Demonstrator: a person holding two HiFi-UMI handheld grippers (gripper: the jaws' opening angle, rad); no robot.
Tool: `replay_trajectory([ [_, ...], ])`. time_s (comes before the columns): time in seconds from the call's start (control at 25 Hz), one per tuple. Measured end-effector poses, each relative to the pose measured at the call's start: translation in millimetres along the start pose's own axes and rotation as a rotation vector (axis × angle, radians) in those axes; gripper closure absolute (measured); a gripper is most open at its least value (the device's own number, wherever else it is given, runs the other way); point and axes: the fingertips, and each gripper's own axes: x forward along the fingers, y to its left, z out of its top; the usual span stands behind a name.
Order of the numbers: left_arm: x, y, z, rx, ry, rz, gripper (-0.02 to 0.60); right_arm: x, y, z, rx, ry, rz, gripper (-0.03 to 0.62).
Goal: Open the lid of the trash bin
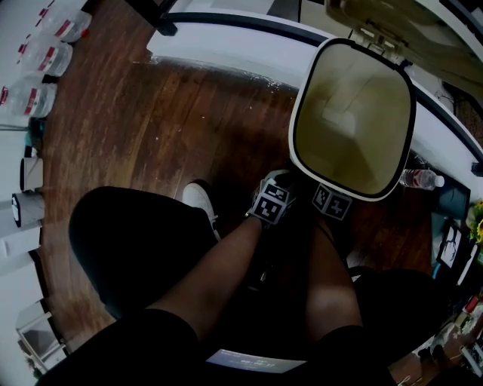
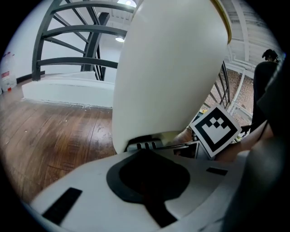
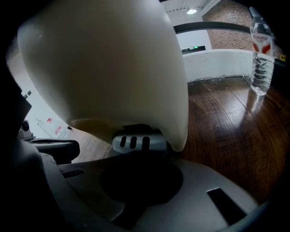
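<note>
From above, the head view shows the trash bin standing on the wooden floor. Its mouth is uncovered and its dull yellow inside is plain to see. What seems to be the lid is tipped back past the far rim.

Two bare forearms reach down to the near foot of the bin. The left hand-held gripper and the right hand-held gripper sit side by side there. Only their marker cubes show from this height.

The two gripper views show what the head view hides: one grey pedal with three slots, tucked under the bin's white belly. It lies right at the far edge of each gripper's pale front. In neither view do the jaw tips stand out from that front, so I cannot tell whether either hand-held gripper is open, closed or gripping the pedal.

The left gripper view also catches the right one's marker cube just beside it, and a dark curved railing behind. The right gripper view shows one clear water bottle standing upright on the floor near the bin. From above, that bottle is only a small shape by the bin's right side.

By count there are one bin, one pedal and two grippers. One white shoe shows, and three more bottles sit along the left edge of the head view.
</note>
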Motion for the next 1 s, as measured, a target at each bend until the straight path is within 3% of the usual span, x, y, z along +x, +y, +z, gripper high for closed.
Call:
replay_trajectory([
  [1.0,-7.8,-11.3,6.3,0.033,-0.015,0.000,0.540,-17.3,6.8,6.9,-0.005,-0.039,0.007,0.594],
])
